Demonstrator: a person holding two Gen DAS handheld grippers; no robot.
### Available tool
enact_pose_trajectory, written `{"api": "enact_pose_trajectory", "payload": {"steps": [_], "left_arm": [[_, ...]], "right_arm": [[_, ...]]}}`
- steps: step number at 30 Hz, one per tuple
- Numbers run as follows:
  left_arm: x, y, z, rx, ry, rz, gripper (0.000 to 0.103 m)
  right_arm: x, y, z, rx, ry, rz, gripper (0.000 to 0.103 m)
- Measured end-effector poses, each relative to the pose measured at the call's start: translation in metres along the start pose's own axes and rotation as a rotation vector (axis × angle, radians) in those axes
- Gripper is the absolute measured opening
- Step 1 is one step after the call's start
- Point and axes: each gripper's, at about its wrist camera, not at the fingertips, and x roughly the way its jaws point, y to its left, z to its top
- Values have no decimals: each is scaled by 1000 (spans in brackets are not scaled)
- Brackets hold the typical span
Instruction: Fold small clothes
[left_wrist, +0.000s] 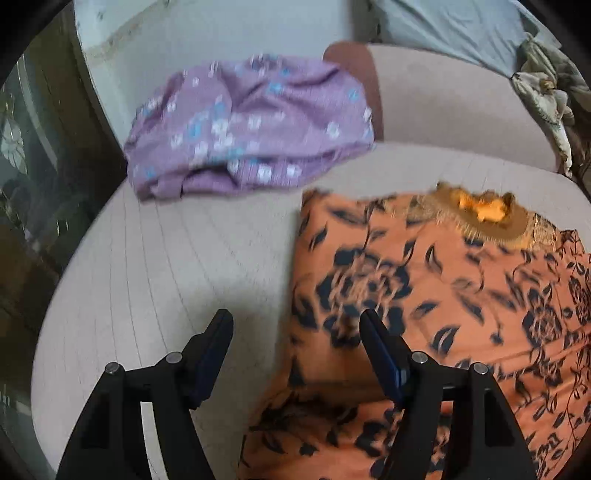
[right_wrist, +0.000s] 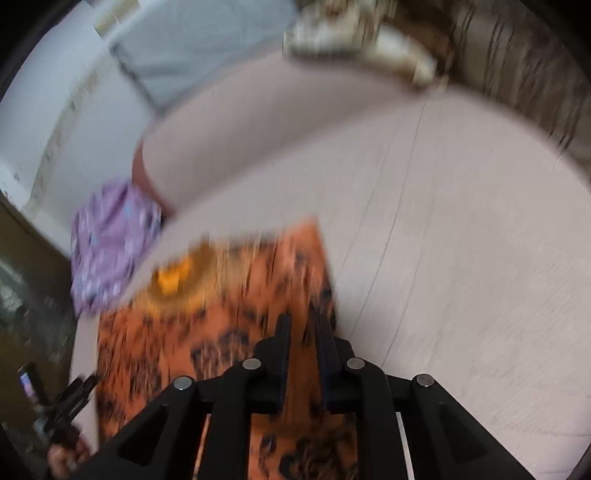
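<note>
Only rightward: other gripper (right_wrist: 70, 402), handheld.

I see pale sofa seat (left_wrist: 192, 258) | on it: orange floral garment (left_wrist: 424, 295), purple flowered garment (left_wrist: 251, 125)

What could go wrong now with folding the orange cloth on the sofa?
1. The right gripper has its fingers nearly closed over the orange cloth; it may catch only a thin edge and slip.
2. The left gripper is open at the cloth's border, so the fold could become uneven.
3. The purple cloth lies close.
</note>
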Motion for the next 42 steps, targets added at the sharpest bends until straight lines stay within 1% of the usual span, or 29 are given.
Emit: {"api": "enact_pose_trajectory", "payload": {"steps": [1, 2, 4, 5, 6, 7, 8, 10, 11, 12, 13, 17, 18, 19, 21, 23, 26, 28, 29, 30, 31, 32, 33, 35, 36, 38, 39, 40, 42], "left_arm": [[3, -4, 2, 10, 4, 2, 73], [8, -7, 3, 15, 17, 6, 73], [30, -12, -2, 32, 88, 23, 74], [44, -15, -7, 46, 146, 32, 76], [44, -13, -7, 24, 133, 27, 76], [38, -8, -6, -2, 126, 20, 76], [34, -5, -6, -13, 141, 9, 76], [19, 0, -8, 4, 138, -11, 76], [8, 3, -11, 30, 126, 4, 76], [1, 5, -14, 44, 119, 14, 76], [-10, 10, -20, 53, 112, 15, 76], [-44, 36, -47, 22, 120, -28, 76], [-54, 45, -58, 5, 133, -43, 76], [-60, 54, -66, -10, 145, -60, 77], [-75, 71, -90, -34, 181, -109, 77], [-86, 79, -112, -50, 208, -136, 77], [-95, 95, -142, -83, 239, -171, 77], [-100, 103, -161, -131, 261, -199, 77], [-101, 105, -167, -150, 272, -227, 76], [-102, 106, -175, -163, 278, -266, 62], [-101, 105, -178, -160, 285, -282, 42], [-102, 102, -181, -149, 297, -295, 35], [-104, 98, -184, -134, 305, -311, 31], [-107, 91, -184, -115, 299, -330, 31], [-109, 87, -185, -101, 299, -338, 31], [-111, 83, -186, -88, 312, -349, 40], [-110, 82, -187, -94, 329, -354, 60], [-109, 83, -187, -104, 341, -357, 76], [-107, 84, -191, -135, 372, -377, 77]], "right_arm": [[0, 2, 0, -10, -14, 13, 23], [6, 7, -1, -29, 20, 49, 23], [27, 15, -7, -62, 136, 113, 23], [42, 19, -15, -81, 206, 125, 23], [58, 21, -22, -103, 280, 101, 24], [67, 23, -26, -123, 303, 73, 23], [64, 24, -24, -130, 259, 70, 22], [55, 24, -18, -114, 266, 96, 23], [49, 22, -17, -87, 259, 138, 23], [44, 19, -18, -69, 246, 161, 23], [38, 16, -19, -61, 236, 164, 23], [15, 13, -31, -25, 213, 198, 26], [7, 11, -36, -13, 205, 212, 32], [-1, 9, -38, -6, 197, 223, 48], [-18, 8, -46, -9, 166, 232, 74], [-35, 3, -57, -6, 129, 231, 74], [-63, -20, -76, 22, 128, 225, 74], [-77, -33, -88, 44, 130, 205, 74], [-85, -41, -95, 57, 132, 196, 74], [-92, -49, -101, 70, 132, 194, 74], [-100, -55, -106, 83, 132, 192, 74], [-107, -62, -113, 96, 138, 192, 74], [-115, -68, -120, 110, 151, 196, 74], [-127, -78, -133, 124, 187, 210, 74], [-132, -81, -139, 128, 204, 206, 74], [-140, -87, -152, 137, 258, 190, 74], [-142, -89, -159, 148, 294, 178, 74], [-142, -91, -165, 159, 324, 169, 74], [-141, -92, -178, 181, 382, 167, 72]]}}
